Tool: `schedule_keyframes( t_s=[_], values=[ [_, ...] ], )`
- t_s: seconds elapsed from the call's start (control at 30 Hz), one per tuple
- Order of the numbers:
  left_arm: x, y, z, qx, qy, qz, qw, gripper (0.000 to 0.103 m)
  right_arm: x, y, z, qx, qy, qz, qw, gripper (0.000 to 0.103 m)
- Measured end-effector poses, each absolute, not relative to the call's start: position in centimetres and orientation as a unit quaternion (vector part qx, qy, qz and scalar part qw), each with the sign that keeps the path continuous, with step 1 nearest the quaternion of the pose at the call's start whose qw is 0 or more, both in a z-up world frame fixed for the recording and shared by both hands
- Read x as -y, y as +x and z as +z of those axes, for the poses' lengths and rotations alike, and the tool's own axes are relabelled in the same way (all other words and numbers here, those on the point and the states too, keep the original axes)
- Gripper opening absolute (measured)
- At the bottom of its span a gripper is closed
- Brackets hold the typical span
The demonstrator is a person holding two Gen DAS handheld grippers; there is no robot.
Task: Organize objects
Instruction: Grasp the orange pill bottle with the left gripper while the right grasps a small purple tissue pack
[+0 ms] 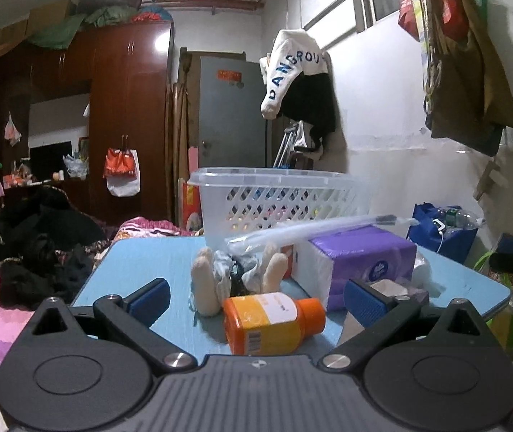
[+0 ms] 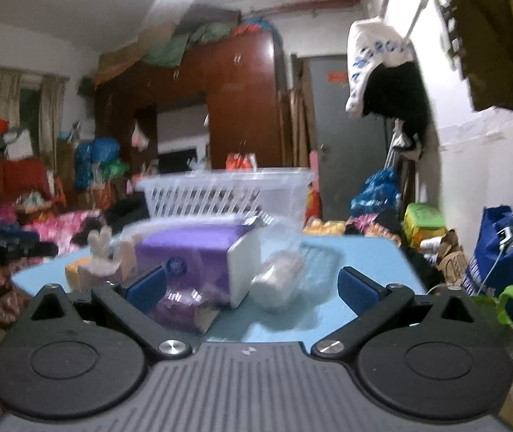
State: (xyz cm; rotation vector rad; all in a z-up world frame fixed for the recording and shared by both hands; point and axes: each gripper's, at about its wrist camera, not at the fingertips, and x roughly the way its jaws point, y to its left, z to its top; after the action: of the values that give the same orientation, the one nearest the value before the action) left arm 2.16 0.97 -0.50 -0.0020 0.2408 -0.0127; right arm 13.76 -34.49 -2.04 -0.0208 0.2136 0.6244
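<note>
Evidently the pick-up stage: the left hand-held gripper (image 1: pixel 256 298) gapes empty around the orange bottle (image 1: pixel 272 325) lying on the blue surface (image 1: pixel 155 262), basket (image 1: pixel 278 198) at twelve o'clock. Next, close squarely. The right hand-held gripper (image 2: pixel 252 288), blurred, seems spread too.

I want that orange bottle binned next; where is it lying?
In the left wrist view, the orange bottle lies on its side on the blue table, between stuffed toy and purple tissue pack.
</note>
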Motion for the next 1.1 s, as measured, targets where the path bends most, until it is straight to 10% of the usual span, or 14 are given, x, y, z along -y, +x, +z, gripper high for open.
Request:
schedule_keyframes(
  t_s=[0.37, 0.87, 1.1],
  values=[
    [-1.6, 3.0, -1.8, -0.138, -0.008, -0.01, 0.99, 0.103, 33.0, 14.8, -3.9, -0.124, 0.004, 0.351, 0.928, 0.103],
    [-2.0, 5.1, -4.0, -0.131, -0.002, -0.027, 0.991, 0.102, 29.4, 15.9, -5.1, -0.137, -0.039, 0.39, 0.91, 0.07],
    [-2.1, 6.3, -4.7, -0.133, 0.005, -0.05, 0.99, 0.101, 29.6, 16.5, -5.1, -0.137, -0.033, 0.403, 0.904, 0.071]
  ],
)
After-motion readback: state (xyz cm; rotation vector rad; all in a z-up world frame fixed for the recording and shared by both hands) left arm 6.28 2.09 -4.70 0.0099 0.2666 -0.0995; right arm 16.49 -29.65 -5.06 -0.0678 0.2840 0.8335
